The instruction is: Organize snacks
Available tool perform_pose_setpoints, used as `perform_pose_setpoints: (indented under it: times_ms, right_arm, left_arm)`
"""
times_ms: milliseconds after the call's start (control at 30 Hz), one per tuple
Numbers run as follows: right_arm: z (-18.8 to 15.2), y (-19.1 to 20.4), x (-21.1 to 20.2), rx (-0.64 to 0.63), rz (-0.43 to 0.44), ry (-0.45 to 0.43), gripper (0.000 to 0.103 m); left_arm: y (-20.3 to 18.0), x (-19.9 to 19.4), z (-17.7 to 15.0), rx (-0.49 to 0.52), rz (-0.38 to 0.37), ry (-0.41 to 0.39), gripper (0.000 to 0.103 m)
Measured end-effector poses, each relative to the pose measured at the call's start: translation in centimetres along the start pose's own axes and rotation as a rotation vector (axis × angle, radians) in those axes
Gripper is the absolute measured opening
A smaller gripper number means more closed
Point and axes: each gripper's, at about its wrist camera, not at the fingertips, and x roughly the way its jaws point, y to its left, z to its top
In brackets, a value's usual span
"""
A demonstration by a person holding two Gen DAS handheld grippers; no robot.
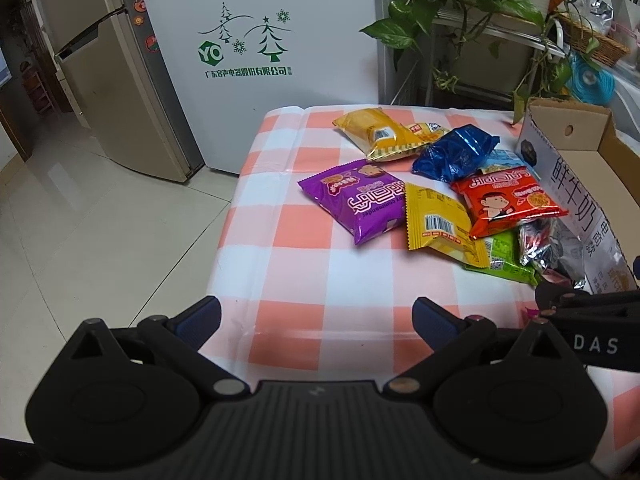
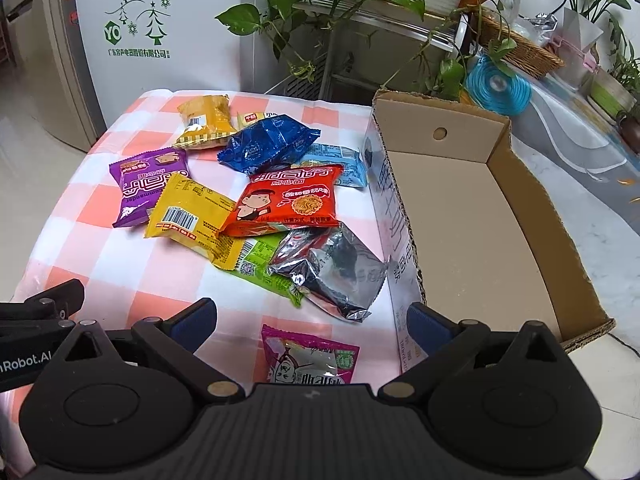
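Several snack packets lie on the checked tablecloth (image 1: 296,280): a purple one (image 1: 356,200), a yellow one (image 1: 438,218), a red one (image 1: 508,200), a blue one (image 1: 456,154), an orange-yellow one (image 1: 380,132) at the back. In the right wrist view a silver packet (image 2: 332,268), a green one (image 2: 260,264) and a pink one (image 2: 310,360) near my fingers also show. An open cardboard box (image 2: 472,216) stands to the right, empty inside. My left gripper (image 1: 316,316) is open and empty above the table's near edge. My right gripper (image 2: 312,320) is open and empty, over the pink packet.
A white fridge (image 1: 260,40) and a beige fridge (image 1: 100,60) stand behind the table. Potted vines on a metal rack (image 2: 360,12) hang behind the box. The table's left edge drops to a tiled floor (image 1: 80,220).
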Motion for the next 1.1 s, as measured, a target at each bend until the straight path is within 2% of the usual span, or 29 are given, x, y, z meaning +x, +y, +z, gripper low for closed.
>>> perform_pose_setpoints:
  times_ms: [1100]
  right_arm:
    - [0.46,0.61,0.66,0.043,-0.020,-0.006,0.103]
  left_arm:
    - [0.20,0.26,0.65,-0.032,-0.002,-0.018,0.100]
